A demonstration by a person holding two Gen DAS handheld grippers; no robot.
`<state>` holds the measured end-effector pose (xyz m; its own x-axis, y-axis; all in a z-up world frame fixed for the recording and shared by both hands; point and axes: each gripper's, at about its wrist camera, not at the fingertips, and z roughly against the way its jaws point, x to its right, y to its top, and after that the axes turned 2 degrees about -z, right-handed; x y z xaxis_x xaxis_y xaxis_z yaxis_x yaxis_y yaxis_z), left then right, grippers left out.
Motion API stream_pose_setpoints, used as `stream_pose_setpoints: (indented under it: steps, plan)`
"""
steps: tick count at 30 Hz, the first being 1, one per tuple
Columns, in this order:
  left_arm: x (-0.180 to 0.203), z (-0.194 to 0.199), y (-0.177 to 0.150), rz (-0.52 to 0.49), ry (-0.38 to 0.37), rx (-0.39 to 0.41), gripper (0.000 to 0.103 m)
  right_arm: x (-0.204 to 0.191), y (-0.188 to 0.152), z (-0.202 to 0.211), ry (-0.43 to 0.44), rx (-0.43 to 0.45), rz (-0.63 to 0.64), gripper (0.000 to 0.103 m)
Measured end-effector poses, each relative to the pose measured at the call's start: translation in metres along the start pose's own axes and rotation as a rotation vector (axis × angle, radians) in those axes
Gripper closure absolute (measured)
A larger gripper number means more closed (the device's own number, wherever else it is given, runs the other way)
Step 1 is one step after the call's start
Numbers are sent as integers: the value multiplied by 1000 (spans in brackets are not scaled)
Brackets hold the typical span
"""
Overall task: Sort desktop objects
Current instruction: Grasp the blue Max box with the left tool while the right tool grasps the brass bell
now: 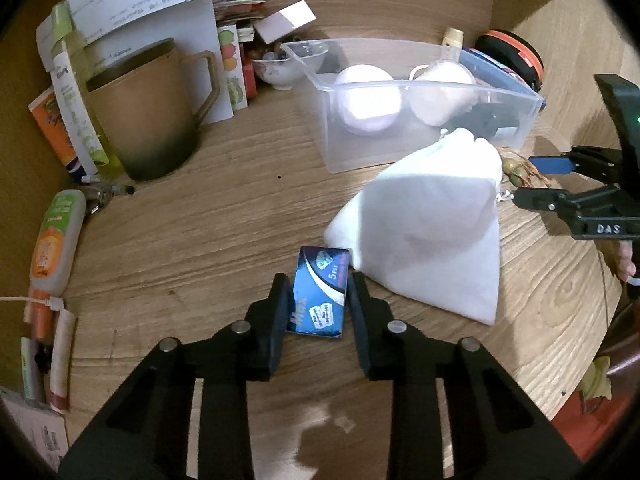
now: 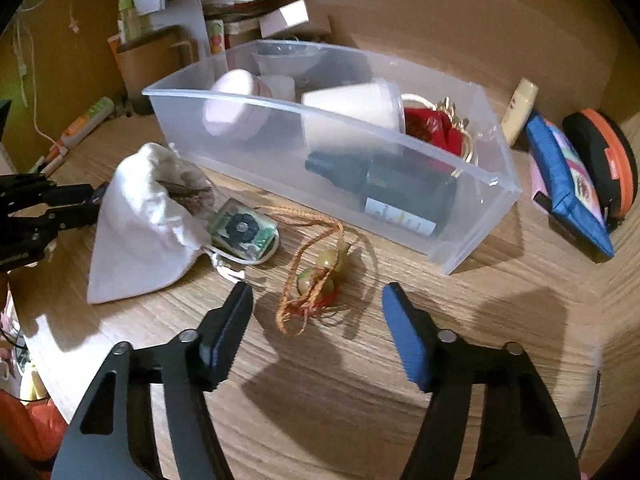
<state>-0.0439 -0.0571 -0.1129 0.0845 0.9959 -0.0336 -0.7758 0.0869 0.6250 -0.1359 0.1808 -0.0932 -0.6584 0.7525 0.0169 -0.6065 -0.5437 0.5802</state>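
Just bare desk [image 2: 340, 380] beneath right tongs [image 2: 316, 300]

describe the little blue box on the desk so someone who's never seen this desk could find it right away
Start at the clear plastic bin on the wooden desk; a white cloth pouch lies in front of it. The blue box lies flat at the pouch's corner, between the left gripper fingers. It is the only flat blue printed packet there.

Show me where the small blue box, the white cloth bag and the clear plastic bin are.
small blue box [image 1: 318, 300], left wrist view, middle of its printed top.
white cloth bag [image 1: 432, 232], left wrist view, middle of its cloth.
clear plastic bin [image 2: 352, 176], right wrist view, its near long wall.
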Motion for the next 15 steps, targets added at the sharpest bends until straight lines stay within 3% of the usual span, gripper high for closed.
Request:
stream_pose_setpoints:
  steps: [2,13,15]
  plan:
    - [-1,0,1,0,-3,2,74,3,0,-1,14,-2,-17,46]
    - [6,1,-2,-19,35,22,76,3,5,-4,15,22,-17,83]
    - [7,1,-3,-13,36,27,76,4,5,-3,24,27,-24,85]
